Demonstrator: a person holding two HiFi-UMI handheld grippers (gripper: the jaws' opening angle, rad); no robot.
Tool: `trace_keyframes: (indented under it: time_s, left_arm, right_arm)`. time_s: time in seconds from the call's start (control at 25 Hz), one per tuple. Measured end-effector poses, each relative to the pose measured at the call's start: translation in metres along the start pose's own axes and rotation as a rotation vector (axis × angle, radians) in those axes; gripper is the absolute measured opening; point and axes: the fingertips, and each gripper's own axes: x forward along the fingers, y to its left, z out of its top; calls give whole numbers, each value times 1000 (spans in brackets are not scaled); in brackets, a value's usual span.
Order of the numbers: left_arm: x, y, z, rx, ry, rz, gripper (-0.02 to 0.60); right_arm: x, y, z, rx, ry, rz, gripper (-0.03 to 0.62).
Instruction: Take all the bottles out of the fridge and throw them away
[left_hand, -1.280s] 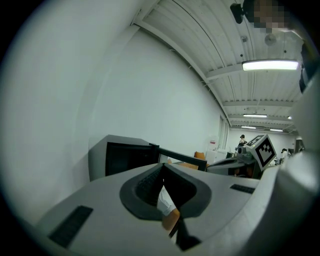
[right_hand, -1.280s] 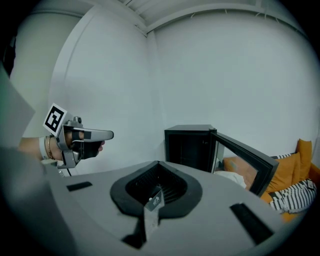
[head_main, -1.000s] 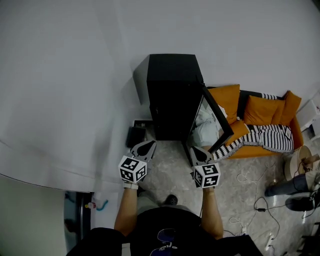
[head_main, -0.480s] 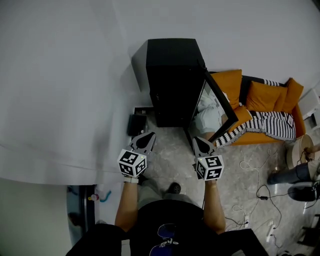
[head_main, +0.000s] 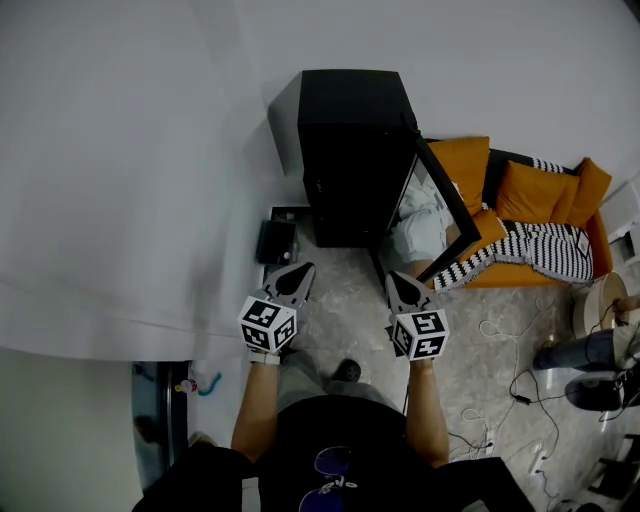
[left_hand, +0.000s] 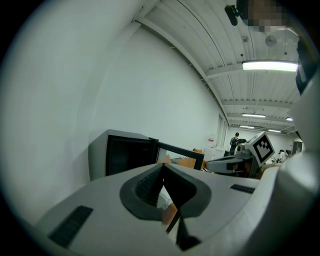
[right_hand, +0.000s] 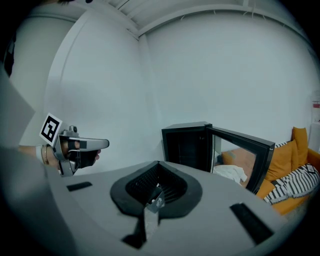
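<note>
The left gripper and right gripper are held closed on nothing before a black fridge, its door opened; square-patterned cubes are carried.

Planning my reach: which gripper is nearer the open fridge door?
Right. The right gripper is beside the fridge door's free edge; the left gripper is farther off, by the fridge's opposite front corner.

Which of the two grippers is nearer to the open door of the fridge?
The right gripper: in the head view its tip lies close below the open door of the black fridge; the left gripper lies further to the left.
</note>
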Motion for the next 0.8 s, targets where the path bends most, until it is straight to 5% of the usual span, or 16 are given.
trace_keyframes:
  time_s: [0.8]
  left_arm:
    - [14,-6,1,1,10,-5,6]
  right_arm:
    - [2,-12,2,-4,-5,9,8]
